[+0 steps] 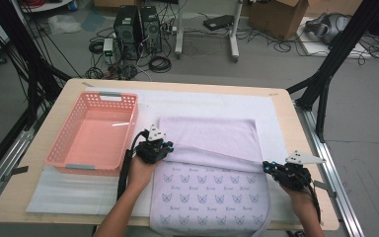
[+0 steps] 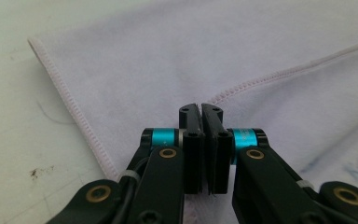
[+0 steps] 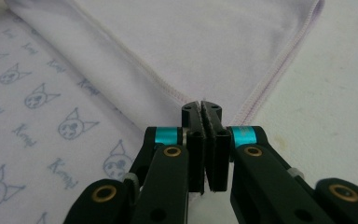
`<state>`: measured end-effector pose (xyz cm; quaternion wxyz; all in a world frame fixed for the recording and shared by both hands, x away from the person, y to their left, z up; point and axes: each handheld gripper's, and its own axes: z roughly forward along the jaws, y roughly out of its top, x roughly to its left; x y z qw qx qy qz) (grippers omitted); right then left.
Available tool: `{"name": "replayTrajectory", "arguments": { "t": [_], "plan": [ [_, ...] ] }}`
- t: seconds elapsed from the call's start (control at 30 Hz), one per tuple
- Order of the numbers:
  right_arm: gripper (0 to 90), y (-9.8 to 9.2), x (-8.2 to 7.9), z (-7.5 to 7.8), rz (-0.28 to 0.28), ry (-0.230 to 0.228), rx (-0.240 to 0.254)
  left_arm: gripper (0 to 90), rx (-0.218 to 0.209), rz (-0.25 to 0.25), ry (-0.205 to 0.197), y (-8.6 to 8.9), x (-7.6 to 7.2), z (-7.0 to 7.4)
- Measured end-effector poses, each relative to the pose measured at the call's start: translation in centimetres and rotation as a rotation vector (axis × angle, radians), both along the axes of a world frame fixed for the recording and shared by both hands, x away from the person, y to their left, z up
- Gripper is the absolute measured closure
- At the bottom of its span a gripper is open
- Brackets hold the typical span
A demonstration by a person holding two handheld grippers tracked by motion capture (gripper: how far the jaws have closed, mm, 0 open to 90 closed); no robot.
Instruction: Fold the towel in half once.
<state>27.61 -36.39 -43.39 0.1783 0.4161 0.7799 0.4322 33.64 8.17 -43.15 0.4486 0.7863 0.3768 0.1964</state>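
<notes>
Fingers (image 2: 192,122) of both grippers pinch the towel's (image 1: 212,138) folded hem.

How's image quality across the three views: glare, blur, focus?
High view: even lighting, soft overall, a small glare streak inside the pink basket. Left gripper view: towel hem sharp, near jaw links slightly soft. Right gripper view: cat print on the towel crisp beside the jaws, blurring toward the left edge; no glare.

- Towel (image 1: 212,168): pale lilac cloth, stitched hem, lying flat on the white mat.
- Near part shows the printed side: rows of small blue cat-face marks with script.
- Far part shows the plain side.
- Hem runs slantwise across it, left to right.
</notes>
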Motion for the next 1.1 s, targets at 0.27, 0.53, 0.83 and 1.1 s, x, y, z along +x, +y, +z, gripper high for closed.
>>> {"name": "replayTrajectory", "arguments": {
  "t": [0.27, 0.53, 0.83, 1.1],
  "plan": [
    [88.3, -0.2, -0.7, 0.4, 0.0, 0.004, 0.001, 85.7, -0.019, -0.054, -0.069, 1.2, -4.6, 0.4],
    [89.8, 0.0, -2.6, 0.4, 0.025, 0.022, -0.027, 81.7, -0.042, -0.094, -0.034, 2.4, -8.3, -1.0],
    [73.3, -2.0, -4.2, 1.0, -0.088, 0.008, 0.083, 46.9, -0.167, 0.004, -0.028, 4.4, -9.0, 0.1],
    [60.4, 1.1, -2.7, 0.3, -0.163, 0.061, 0.052, 49.0, -0.135, 0.048, 0.055, 3.2, -7.1, -1.1]
  ]
}}
